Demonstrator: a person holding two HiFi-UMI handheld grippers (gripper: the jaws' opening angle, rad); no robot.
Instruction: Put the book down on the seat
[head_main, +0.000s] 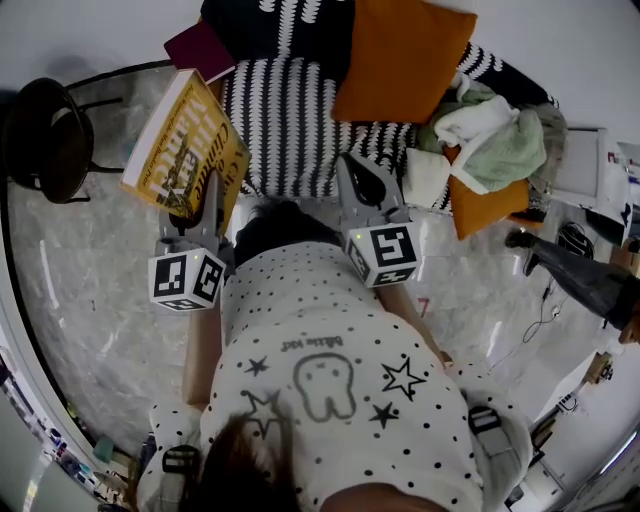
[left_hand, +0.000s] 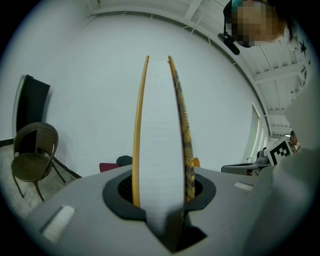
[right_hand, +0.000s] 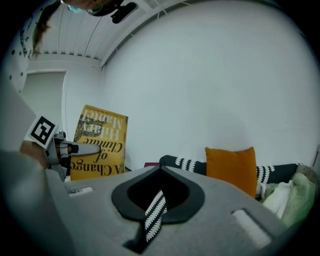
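Carrying stage of the task, before release. The left gripper (head_main: 208, 195) has its jaws closed partway on the lower edge of the yellow book (head_main: 185, 135). In the left gripper view the white page block and both covers stand upright between the jaws, which clamp them from either side. The book is held in the air, tilted, above the pale floor (head_main: 90, 300) and just left of the black-and-white striped seat (head_main: 290, 120), which it does not touch. The right gripper (head_main: 350, 165) points at the seat's near edge; its jaws are drawn together to a narrow slit and hold nothing, the striped fabric showing only behind them. An orange cushion (head_main: 400, 55), a heap of clothes (head_main: 490, 135) and a maroon flat object (head_main: 200, 48) occupy the back and right of the seat, and a dark wicker chair (head_main: 45, 140) stands well apart at the left. Judged next move: bring the book rightward over the bare striped area, lower it flat, and only then open the left jaws; releasing it at this tilt risks a slide to the floor.
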